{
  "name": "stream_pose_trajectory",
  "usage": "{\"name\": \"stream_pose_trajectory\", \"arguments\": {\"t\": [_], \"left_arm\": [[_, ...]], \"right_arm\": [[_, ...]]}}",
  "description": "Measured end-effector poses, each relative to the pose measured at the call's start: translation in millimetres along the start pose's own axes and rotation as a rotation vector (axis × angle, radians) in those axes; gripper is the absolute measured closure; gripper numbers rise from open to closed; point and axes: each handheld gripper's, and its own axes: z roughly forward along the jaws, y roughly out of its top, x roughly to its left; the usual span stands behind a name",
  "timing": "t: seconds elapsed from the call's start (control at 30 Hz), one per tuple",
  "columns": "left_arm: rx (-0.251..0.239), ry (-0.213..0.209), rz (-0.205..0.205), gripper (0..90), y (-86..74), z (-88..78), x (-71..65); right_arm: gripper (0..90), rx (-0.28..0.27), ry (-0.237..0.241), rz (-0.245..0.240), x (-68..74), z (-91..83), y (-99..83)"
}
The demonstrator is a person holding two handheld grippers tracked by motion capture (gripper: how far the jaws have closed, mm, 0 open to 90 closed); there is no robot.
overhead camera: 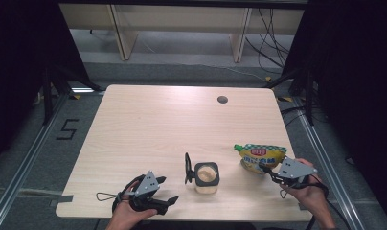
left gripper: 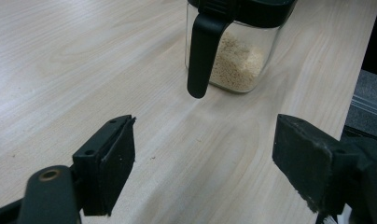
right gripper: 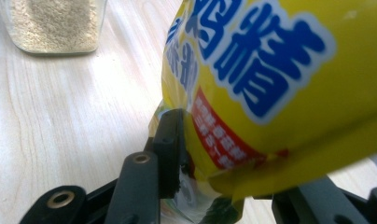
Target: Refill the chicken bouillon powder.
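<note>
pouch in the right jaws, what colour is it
Yellow pouch with blue lettering and a red band; clearest in the right gripper view.

the left hand-held gripper (left gripper: pixel 203 163) looks along a pale wooden counter (left gripper: pixel 84 60), its two black jaws standing wide apart with nothing between them. ahead, near the top edge, stands a clear square jar (left gripper: pixel 235 56) holding pale grains, capped by a black lid (left gripper: pixel 266 11). a black flap (left gripper: pixel 203 51) hangs down the jar's front face.
</note>
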Motion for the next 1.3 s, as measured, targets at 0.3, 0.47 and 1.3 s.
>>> {"name": "stream_pose_trajectory", "arguments": {"t": [0.3, 0.47, 1.3], "left_arm": [[0.0, 0.002, 0.002, 20.8, 0.0, 0.0, -0.2], [0.0, 0.001, 0.001, 20.8, -0.1, 0.0, -0.1], [0.013, 0.007, -0.017, 20.8, 0.0, 1.4, -2.5]], "right_arm": [[61.0, 0.003, -0.025, 0.048, 1.4, -3.5, -9.1], [55.5, 0.016, -0.061, 0.05, 1.1, -4.8, -9.6], [44.8, 0.026, -0.099, 0.144, -10.9, -7.9, -29.1]]}}
